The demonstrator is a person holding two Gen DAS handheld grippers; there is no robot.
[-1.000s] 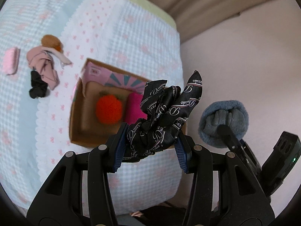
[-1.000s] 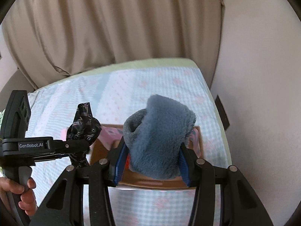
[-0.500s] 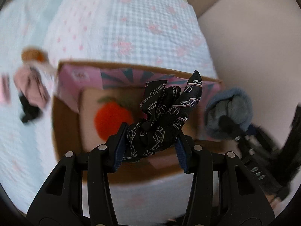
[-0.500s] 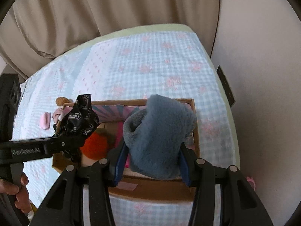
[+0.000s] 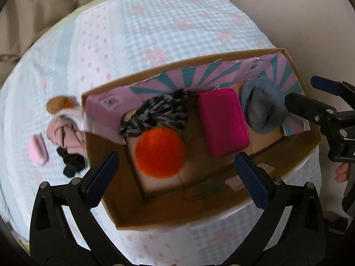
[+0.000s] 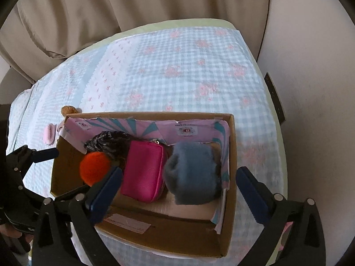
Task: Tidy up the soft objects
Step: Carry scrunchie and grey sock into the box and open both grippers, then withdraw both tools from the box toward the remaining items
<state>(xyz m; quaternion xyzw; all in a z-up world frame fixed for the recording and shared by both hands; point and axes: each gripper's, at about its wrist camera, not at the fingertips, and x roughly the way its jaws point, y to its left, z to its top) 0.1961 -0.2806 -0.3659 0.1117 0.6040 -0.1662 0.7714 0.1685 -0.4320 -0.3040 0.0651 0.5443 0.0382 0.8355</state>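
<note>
left gripper (image 5: 177, 178): jaws just sprang wide open and there's nothing between the pads now, it's hanging right over the near half of the cardboard box (image 5: 213, 212), pointing steeply down

right gripper (image 6: 177, 190): same deal, jaws just opened up, empty, hovering over the right end of the box

grey-blue fluffy sock roll (image 6: 193, 173): sitting in the right end of the box, just under the right gripper's open jaws and not touching them as far as I can tell

orange plush ball (image 5: 160, 153): left-middle of the box floor, directly ahead of the left gripper

hot pink pouch (image 5: 223, 120): between the ball and the sock roll, long axis running near to far

black printed scarf (image 5: 157, 114): bunched up behind the orange ball against the far wall, a bit blurred, so it may not be fully settled

box so far: four soft things inside, I'd say this drop-off step is basically done

leftovers on the gingham bedspread (image 5: 177, 22): pink knit garment (image 5: 65, 135), a black scrunchie-looking thing (image 5: 72, 165) right beside it, a small pink item (image 5: 37, 149) further left, and a brown pom-pom (image 5: 60, 104) at the far end of the pile

what the next move hangs on: that whole pile lies just outside the box's left wall, so the left hand is clearly the nearer one, the right would have to cross the entire box

watch out for: the left wall sits between the gripper and the pile, probably lift before swinging over
</note>
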